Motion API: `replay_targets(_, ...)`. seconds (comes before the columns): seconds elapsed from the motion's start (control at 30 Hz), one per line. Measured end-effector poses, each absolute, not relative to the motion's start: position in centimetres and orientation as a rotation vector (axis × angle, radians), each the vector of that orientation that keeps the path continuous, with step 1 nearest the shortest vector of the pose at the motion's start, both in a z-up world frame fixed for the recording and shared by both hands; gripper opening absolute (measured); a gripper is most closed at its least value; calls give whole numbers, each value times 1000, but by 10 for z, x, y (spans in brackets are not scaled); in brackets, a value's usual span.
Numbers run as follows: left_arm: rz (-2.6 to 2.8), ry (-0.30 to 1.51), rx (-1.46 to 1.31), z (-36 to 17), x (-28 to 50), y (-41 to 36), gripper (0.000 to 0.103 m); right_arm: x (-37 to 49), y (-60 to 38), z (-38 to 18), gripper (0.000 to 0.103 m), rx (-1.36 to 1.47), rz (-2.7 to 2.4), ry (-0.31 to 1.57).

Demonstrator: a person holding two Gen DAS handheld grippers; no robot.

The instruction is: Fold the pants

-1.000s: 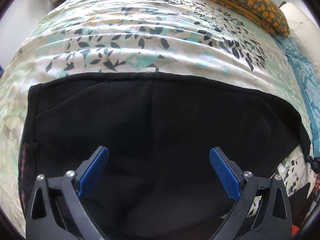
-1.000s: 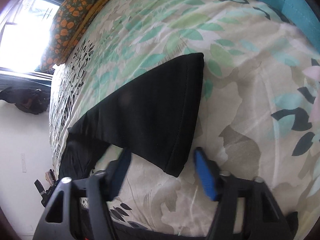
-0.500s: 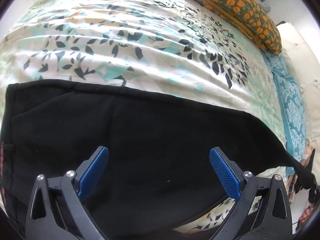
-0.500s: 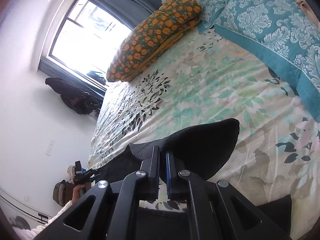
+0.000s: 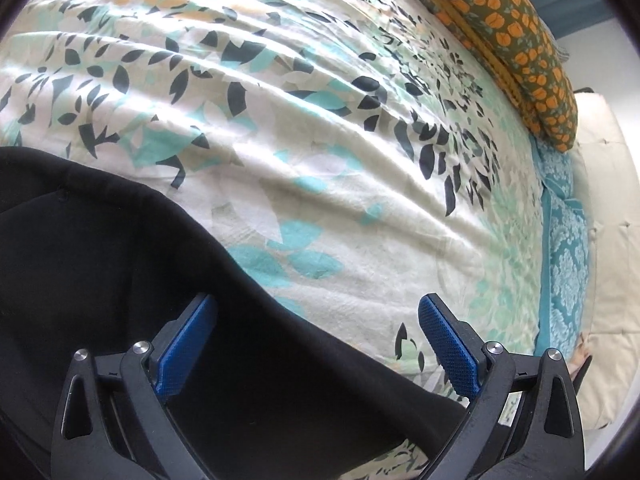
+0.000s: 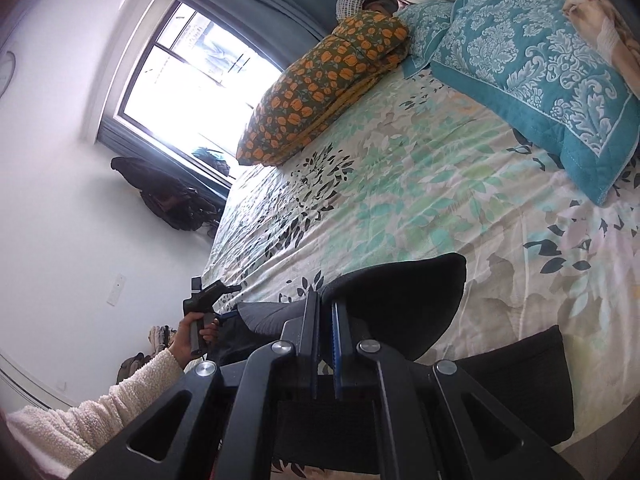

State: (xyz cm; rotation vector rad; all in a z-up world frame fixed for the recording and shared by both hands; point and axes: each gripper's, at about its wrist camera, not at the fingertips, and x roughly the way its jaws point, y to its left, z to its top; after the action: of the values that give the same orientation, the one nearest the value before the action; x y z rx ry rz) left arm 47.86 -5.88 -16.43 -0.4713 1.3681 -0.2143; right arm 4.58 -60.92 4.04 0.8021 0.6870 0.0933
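Black pants [image 5: 120, 300] lie spread on the bed [image 5: 320, 140], over the floral sheet, on its near side. One leg end is raised off the sheet in the right wrist view.

Right hand-held gripper [image 6: 326, 320]: jaws closed, pinching the leg hem; the fabric arcs up from the pinch and drapes back down to the bed. Left hand-held gripper [image 5: 316, 340]: jaws wide apart, nothing between them, hovering above the pants' far edge. Contact with the cloth can't be judged from this view.

Handling, my read:
- Soft, limp, light knit; sags right at the pinch, no stiffness to carry a fold line.
- Looks matte and thick-ish, so the blue pads [image 5: 450, 350] should hold it without slip.
- Not fragile; the risk is bunching or dragging the lower layer across the sheet.

Where to grab: hems, the waistband, or a doubled edge. A mid-panel pinch probably takes one layer only. The left should take the edge below it, opposite the right's pinch, so the fold stays square.

Orange patterned pillow [image 5: 512, 40] and teal pillow [image 6: 532, 72] sit well clear at the head of the bed.
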Motion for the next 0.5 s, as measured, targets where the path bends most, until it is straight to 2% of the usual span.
replay_targets(0.03,-216,1366,-467,-164,477,-59,99,41,-608,41,5,804,101,684)
replay_targets(0.07,-223,1357,-462,-163,475,-59,78,37,-607,42,5,803,105,681)
replay_targets(0.1,-224,1357,-451,-164,472,-58,48,34,-607,42,5,800,106,678)
replay_targets(0.13,-201,1380,-428,-167,470,-56,6,32,-607,42,5,799,107,675)
replay_targets(0.23,-216,1343,-510,-162,456,-39,5,35,-610,38,5,795,90,679)
replay_targets(0.33,-233,1227,-544,-123,424,-18,4,49,-615,40,5,755,68,685)
replay_targets(0.43,-251,1042,-465,-69,362,3,5,53,-617,44,5,721,73,694)
replay_targets(0.5,-245,943,-400,-51,304,19,6,46,-617,38,5,709,84,718)
